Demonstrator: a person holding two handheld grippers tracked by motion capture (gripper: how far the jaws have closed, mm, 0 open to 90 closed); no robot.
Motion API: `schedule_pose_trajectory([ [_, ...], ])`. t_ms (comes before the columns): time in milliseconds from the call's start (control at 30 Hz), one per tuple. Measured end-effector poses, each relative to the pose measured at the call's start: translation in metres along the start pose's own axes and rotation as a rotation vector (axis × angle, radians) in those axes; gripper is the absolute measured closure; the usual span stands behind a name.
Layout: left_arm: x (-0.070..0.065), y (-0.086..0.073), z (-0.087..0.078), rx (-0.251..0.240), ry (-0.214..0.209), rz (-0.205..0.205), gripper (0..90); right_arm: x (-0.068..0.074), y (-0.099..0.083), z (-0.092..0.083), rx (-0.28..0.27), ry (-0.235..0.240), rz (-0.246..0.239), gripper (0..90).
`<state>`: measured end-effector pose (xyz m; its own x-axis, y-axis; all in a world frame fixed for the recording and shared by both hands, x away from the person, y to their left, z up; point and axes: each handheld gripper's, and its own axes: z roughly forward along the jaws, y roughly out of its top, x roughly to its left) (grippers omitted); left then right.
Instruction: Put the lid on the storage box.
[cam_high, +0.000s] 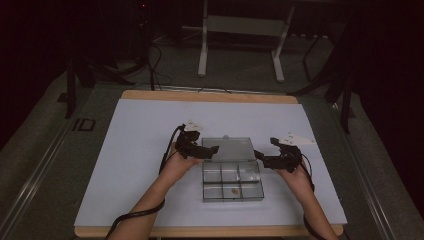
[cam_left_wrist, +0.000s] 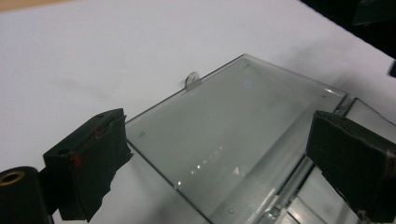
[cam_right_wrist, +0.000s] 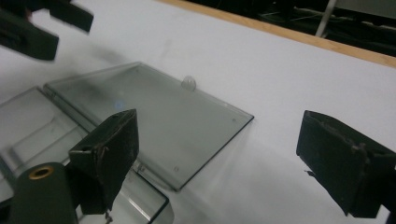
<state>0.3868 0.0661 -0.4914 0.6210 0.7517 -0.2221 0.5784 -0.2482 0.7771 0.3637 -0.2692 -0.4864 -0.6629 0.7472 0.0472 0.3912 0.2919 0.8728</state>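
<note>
A clear plastic compartment box (cam_high: 232, 181) lies open in the middle of the white sheet, its lid (cam_high: 227, 146) folded flat behind it. One front compartment holds a small brownish piece (cam_high: 233, 190). My left gripper (cam_high: 214, 149) is open at the lid's left end, and its own view has the lid (cam_left_wrist: 233, 126) lying between the wide-apart jaws of that gripper (cam_left_wrist: 217, 135). My right gripper (cam_high: 258, 154) is open at the box's right side. In the right gripper view the gripper (cam_right_wrist: 219, 137) hovers over the lid's corner (cam_right_wrist: 154, 116), with nothing held.
The lid has a small tab (cam_left_wrist: 191, 79) on its far edge. The white sheet (cam_high: 140, 150) covers a wooden board (cam_high: 210, 96). A metal stand (cam_high: 240, 30) and cables sit on the dark floor beyond. The other gripper (cam_right_wrist: 37, 23) is at the top left of the right gripper view.
</note>
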Motion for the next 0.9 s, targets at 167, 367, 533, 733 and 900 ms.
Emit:
schedule_pose_trajectory([
  [167, 0.010, -0.004, 0.007, 0.048, -0.007, -0.109, 14.5, -0.002, -0.001, 0.008, 0.034, -0.003, 0.014, 13.8],
  [367, 0.007, -0.011, 0.017, 0.135, -0.018, -0.150, 19.3, 0.001, -0.001, 0.011, 0.045, -0.004, 0.000, 14.1],
  [533, 0.008, -0.015, 0.023, 0.169, -0.040, -0.180, 23.6, 0.003, 0.001, 0.012, 0.050, -0.004, -0.008, 14.4],
  [733, 0.011, -0.017, 0.023, 0.177, -0.058, -0.213, 26.6, 0.005, 0.002, 0.012, 0.051, -0.001, -0.016, 14.8],
  [900, 0.015, -0.018, 0.022, 0.180, -0.075, -0.249, 30.3, 0.005, 0.002, 0.013, 0.055, -0.004, -0.017, 14.8],
])
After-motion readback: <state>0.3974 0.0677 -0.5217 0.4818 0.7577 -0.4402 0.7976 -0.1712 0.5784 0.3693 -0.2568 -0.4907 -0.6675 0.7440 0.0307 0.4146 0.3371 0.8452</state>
